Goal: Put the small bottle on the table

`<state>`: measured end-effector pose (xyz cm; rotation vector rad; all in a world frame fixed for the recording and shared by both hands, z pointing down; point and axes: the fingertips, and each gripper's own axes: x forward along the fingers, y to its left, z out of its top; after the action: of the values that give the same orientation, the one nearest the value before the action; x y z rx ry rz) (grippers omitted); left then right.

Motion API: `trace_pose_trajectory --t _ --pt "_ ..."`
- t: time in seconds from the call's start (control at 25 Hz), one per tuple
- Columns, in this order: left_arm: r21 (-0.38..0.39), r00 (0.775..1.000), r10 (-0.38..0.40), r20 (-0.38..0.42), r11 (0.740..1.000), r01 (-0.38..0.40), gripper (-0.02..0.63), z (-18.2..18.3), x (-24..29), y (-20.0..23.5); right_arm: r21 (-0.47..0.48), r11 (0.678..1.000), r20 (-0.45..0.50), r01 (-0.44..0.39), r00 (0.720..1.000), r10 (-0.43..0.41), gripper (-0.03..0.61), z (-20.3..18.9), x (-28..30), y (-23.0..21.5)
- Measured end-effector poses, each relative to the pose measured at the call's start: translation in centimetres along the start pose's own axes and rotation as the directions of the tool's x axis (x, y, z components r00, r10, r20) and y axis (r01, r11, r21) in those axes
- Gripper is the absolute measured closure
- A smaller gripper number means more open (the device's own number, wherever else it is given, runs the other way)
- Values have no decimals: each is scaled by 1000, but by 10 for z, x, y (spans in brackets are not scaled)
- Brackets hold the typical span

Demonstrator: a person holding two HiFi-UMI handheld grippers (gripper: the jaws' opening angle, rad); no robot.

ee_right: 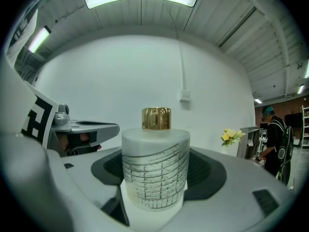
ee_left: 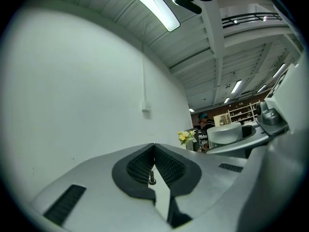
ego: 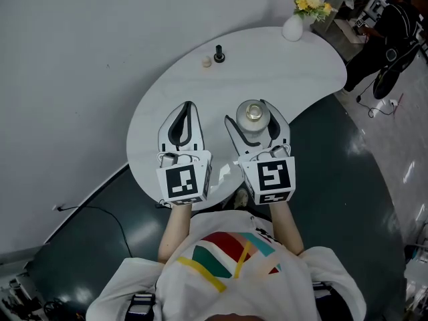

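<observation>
A small frosted bottle [ego: 253, 116] with a gold cap stands upright between the jaws of my right gripper [ego: 251, 115], which is shut on it. In the right gripper view the bottle [ee_right: 154, 168] fills the middle, and both dark pads press against its sides. It is over the near part of the white table [ego: 294, 72]; I cannot tell whether its base touches the top. Just to its left, my left gripper [ego: 188, 107] is shut with nothing in it, its tips meeting in the left gripper view [ee_left: 154, 148].
A small black bottle-like object [ego: 219, 53] and a tan cap [ego: 206, 62] stand at the table's far edge. A white vase [ego: 293, 28] with yellow flowers sits at the far right. A person [ego: 391, 29] stands beyond. A white wall borders the table's left.
</observation>
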<state>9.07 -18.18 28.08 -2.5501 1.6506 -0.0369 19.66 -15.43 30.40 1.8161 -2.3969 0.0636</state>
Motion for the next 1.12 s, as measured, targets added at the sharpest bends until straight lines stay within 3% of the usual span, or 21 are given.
trace_pose_trajectory --t 0.6,0.8,1.12 --pt "11 996 88 -15 996 -88 595 -7 10 44 -33 991 -25 -131 991 130 235 1 51 26" --pt "-50 993 107 -54 993 -110 595 -31 23 64 -57 978 -76 -198 978 194 235 -15 94 40" --pt "-68 979 161 -124 983 -170 595 -78 41 102 -72 965 -155 -254 958 241 235 -51 177 58"
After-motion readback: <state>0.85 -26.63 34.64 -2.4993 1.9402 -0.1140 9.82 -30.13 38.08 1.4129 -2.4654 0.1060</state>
